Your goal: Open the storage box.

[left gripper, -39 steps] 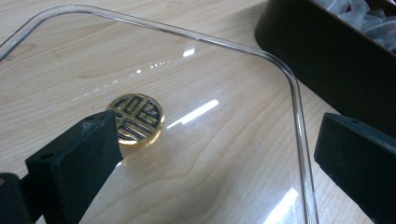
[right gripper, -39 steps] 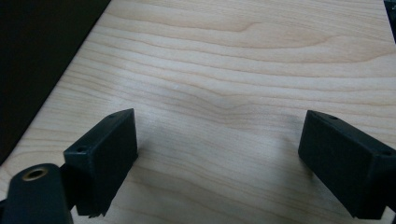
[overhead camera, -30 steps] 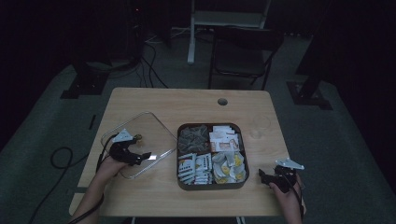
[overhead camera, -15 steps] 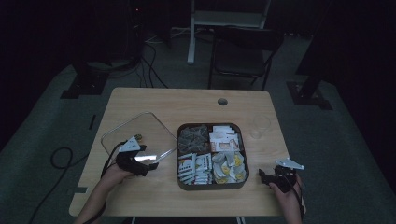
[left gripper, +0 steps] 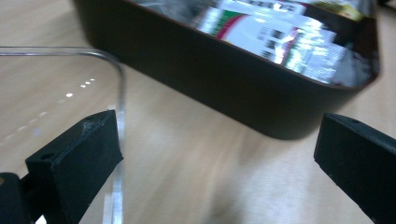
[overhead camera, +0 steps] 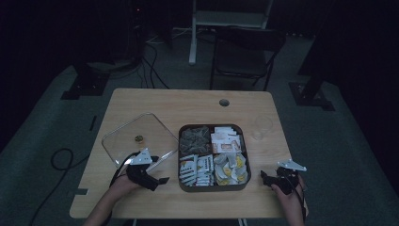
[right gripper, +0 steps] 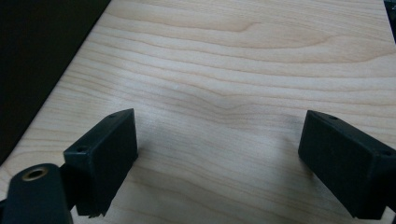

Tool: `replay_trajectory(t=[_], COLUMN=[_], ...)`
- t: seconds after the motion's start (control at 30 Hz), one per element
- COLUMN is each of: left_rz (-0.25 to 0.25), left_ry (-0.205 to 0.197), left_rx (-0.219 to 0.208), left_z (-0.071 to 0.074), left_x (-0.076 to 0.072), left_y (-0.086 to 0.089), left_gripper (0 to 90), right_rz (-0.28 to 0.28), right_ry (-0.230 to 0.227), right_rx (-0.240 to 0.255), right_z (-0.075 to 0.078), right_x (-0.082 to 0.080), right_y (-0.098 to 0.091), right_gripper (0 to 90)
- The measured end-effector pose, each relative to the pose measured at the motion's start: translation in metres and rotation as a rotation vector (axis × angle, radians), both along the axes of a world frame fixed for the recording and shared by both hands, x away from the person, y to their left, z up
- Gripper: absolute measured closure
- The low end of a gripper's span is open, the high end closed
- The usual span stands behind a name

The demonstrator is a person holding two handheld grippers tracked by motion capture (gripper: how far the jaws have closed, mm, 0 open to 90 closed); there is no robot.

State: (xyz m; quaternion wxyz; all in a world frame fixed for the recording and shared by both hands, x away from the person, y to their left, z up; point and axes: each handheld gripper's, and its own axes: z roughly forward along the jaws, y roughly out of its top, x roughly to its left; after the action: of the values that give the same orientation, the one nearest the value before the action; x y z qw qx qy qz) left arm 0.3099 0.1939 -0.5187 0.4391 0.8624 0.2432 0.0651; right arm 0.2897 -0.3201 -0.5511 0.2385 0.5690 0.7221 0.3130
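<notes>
A dark tray with four compartments of small packets sits mid-table. A clear square lid lies flat to its left, with a small round thing on it. My left gripper is open, low over the wood between the lid's near corner and the tray's near left corner. In the left gripper view the left gripper faces the tray wall, and the lid's edge runs by its left jaw. My right gripper is open right of the tray; the right gripper frames bare wood.
A clear glass stands right of the tray's far corner. A cable hole sits near the table's far edge. A dark chair stands beyond the table. The table's edge runs close beside my right gripper.
My left gripper has come off the lid's near edge and moved toward me and to the right, nearer the tray's near left corner. The right gripper has stayed put.
</notes>
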Motion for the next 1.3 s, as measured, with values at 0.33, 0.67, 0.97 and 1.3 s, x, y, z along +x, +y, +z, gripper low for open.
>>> replay_trajectory(t=[0.33, 0.67, 0.97, 1.3], left_rz=[-0.072, -0.124, -0.155, -0.152], left_ry=[-0.002, -0.018, -0.015, -0.037], left_rx=[0.027, 0.102, 0.178, 0.210], left_z=[-0.007, -0.016, -0.028, -0.028], left_x=[-0.019, -0.030, -0.032, -0.034], left_y=[-0.020, -0.031, -0.035, -0.037], left_gripper=[1.2, 1.1, 1.2, 1.1], right_rz=[0.000, 0.000, 0.000, 0.001], right_ry=[0.000, 0.000, 0.000, 0.001], right_rx=[0.000, 0.000, 0.000, 0.000], right_z=[0.000, 0.000, 0.000, 0.000], right_x=[0.000, 0.000, 0.000, 0.000], right_y=[0.000, 0.000, 0.000, 0.000], right_gripper=[11.2, 11.2, 11.2, 11.1])
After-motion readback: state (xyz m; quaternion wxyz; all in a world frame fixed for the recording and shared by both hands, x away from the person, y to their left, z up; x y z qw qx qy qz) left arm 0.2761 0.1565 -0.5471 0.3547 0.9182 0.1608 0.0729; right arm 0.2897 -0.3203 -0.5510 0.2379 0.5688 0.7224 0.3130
